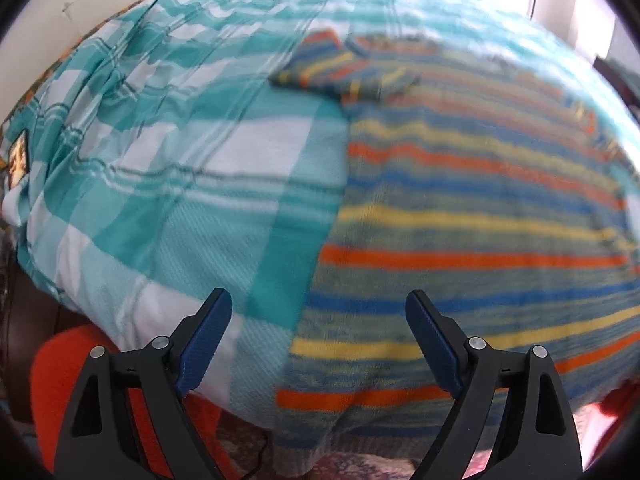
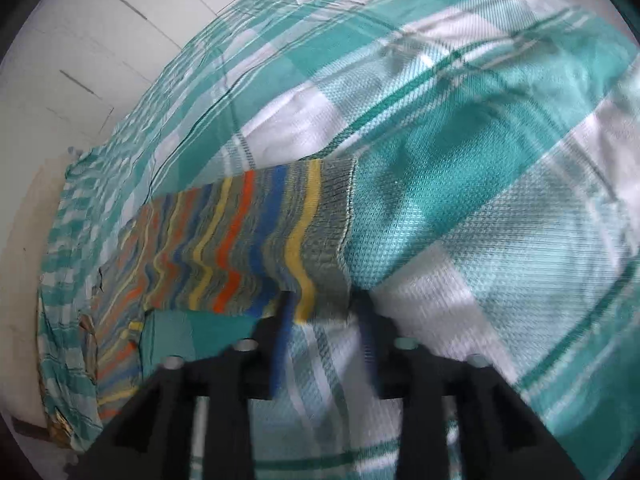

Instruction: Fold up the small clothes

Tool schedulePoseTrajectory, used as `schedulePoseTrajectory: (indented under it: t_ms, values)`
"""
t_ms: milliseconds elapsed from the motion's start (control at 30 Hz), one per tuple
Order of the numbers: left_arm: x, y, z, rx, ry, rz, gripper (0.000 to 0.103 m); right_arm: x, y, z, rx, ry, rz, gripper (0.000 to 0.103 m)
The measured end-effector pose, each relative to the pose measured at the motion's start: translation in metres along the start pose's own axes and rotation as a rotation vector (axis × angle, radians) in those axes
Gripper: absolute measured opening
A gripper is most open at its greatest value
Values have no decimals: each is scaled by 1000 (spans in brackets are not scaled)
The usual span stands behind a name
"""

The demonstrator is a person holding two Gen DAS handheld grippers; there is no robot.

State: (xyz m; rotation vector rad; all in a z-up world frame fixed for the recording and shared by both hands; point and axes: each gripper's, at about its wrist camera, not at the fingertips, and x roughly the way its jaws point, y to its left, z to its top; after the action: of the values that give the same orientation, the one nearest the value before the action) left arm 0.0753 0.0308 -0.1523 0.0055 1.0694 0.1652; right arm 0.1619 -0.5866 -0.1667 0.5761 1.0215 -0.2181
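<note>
While the striped knit garment [image 1: 472, 216] is lying spread over the teal-and-white checked bedspread [image 1: 168, 168], the folding is looking barely begun — the body is sitting flat and unfolded, and only one sleeve [image 1: 340, 76] seems to be lying across the upper part. The left hand-held gripper [image 1: 319, 344] is hovering with its jaws wide apart and nothing between them, just above the garment's near edge where it is draping over the side of the bed. The right hand-held gripper [image 2: 324, 320] is reaching at the ribbed cuff or hem [image 2: 332, 240]; its fingers are sitting fairly close together around that edge, but blur is hiding whether they are actually pinching it. The knit is looking soft and slightly fuzzy, banded in orange, yellow and blue on grey-green — the bedspread is showing a crisp waffle weave, lightly creased.
</note>
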Motion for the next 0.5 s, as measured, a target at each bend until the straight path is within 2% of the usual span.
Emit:
schedulePoseTrajectory:
  t_ms: [33, 100, 167, 233, 300, 333, 367, 433, 467, 500]
  values:
    - [-8, 2, 10, 9, -31, -22, 90, -16, 4, -4, -31, -56, -59, 63]
    - [-19, -1, 41, 70, -103, -29, 90, -46, 11, -14, -101, -142, -114, 64]
    - [-19, -13, 81, 155, -167, -45, 90, -70, 29, -28, -169, -210, -114, 67]
    - [-5, -32, 117, 246, -185, -63, 90, -83, 45, -44, -205, -244, -78, 70]
    - [33, -60, 147, 382, -136, -50, 90, -86, 68, -65, -240, -245, -21, 72]
    - [49, -68, 154, 418, -108, -34, 90, -84, 79, -76, -257, -239, 1, 72]
    - [79, -78, 162, 464, -43, -15, 89, -81, 90, -87, -278, -231, 25, 72]
    - [112, -83, 168, 485, 41, -4, 85, -74, 111, -114, -334, -210, 58, 72]
    - [128, -83, 170, 481, 84, -12, 78, -69, 121, -127, -367, -198, 63, 72]
    - [134, -78, 174, 449, 107, -62, 59, -62, 130, -139, -401, -177, 68, 72]
